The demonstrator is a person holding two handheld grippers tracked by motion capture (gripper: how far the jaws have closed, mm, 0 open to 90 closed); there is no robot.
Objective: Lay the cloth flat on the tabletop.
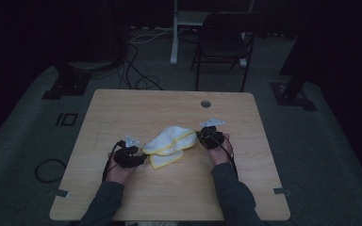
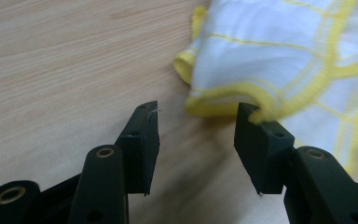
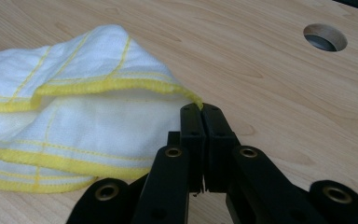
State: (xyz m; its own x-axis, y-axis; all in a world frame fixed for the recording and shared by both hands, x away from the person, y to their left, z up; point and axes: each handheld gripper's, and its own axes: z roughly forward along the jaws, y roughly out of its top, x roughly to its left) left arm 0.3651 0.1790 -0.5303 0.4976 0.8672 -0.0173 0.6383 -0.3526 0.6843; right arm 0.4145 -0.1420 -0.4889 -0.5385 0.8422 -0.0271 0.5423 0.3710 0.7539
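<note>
White yellow-hemmed cloth (image 1: 169,145) crumpled on wooden table (image 1: 122,113), corner pinched by right hand-held gripper (image 3: 201,108)

Dim room, grey carpet (image 1: 23,141), black folding chair (image 1: 224,40), floor cables (image 1: 136,75)

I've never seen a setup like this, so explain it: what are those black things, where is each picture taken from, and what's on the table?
A person sits at a light wooden table, holding a black hand-held gripper in each hand. The high view looks down from above; the other two come from cameras riding on each gripper. A crumpled white cloth with yellow edging lies between them. The left gripper is open, one of its fingers touching the cloth's hem. The right gripper is closed at the cloth's edge; whether it pinches fabric isn't clear.
</note>
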